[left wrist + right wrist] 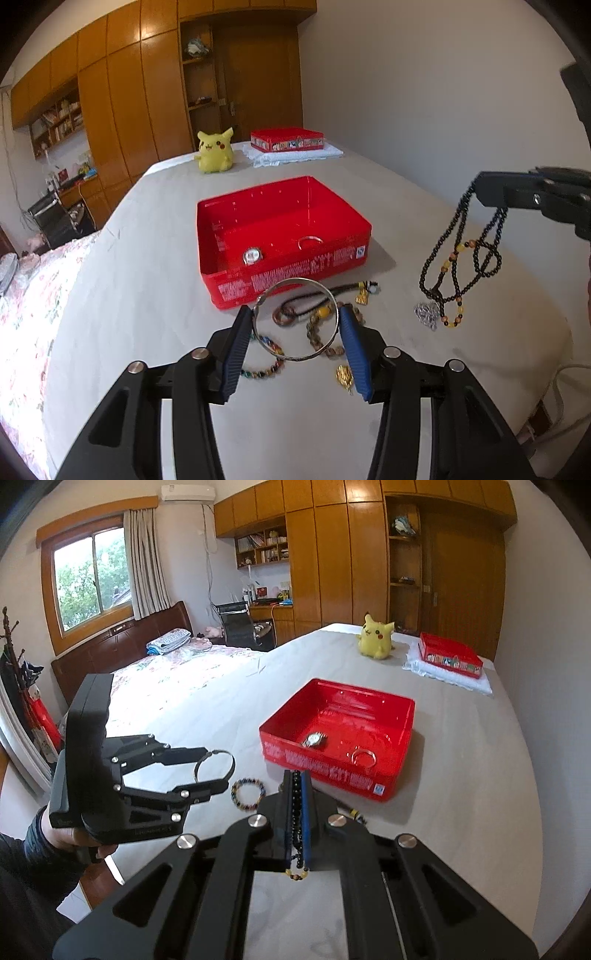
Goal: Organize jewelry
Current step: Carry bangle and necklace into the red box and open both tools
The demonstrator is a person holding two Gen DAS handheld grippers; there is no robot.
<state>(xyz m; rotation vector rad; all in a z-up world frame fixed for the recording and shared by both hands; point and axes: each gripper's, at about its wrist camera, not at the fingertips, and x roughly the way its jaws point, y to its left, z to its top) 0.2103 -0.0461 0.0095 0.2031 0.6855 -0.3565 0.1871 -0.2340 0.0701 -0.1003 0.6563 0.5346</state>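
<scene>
An open red tin [284,254] [369,786] sits on the bed and holds a wristwatch [252,255] [314,740] and a small ring [309,242] [363,757]. My left gripper [295,321] [218,771] is shut on a silver bangle [295,286] [214,764], held above the bed just before the tin. My right gripper [296,775] [480,192] is shut on a black bead necklace [458,266] [295,801] that hangs from it, right of the tin. Loose jewelry [321,325] lies under the bangle.
A colourful bead bracelet [248,793] [266,363], gold pendants [344,376] and a silver chain [427,314] lie on the grey sheet. A yellow plush toy [215,152] and a closed red tin [287,139] on a white cloth stand at the far end.
</scene>
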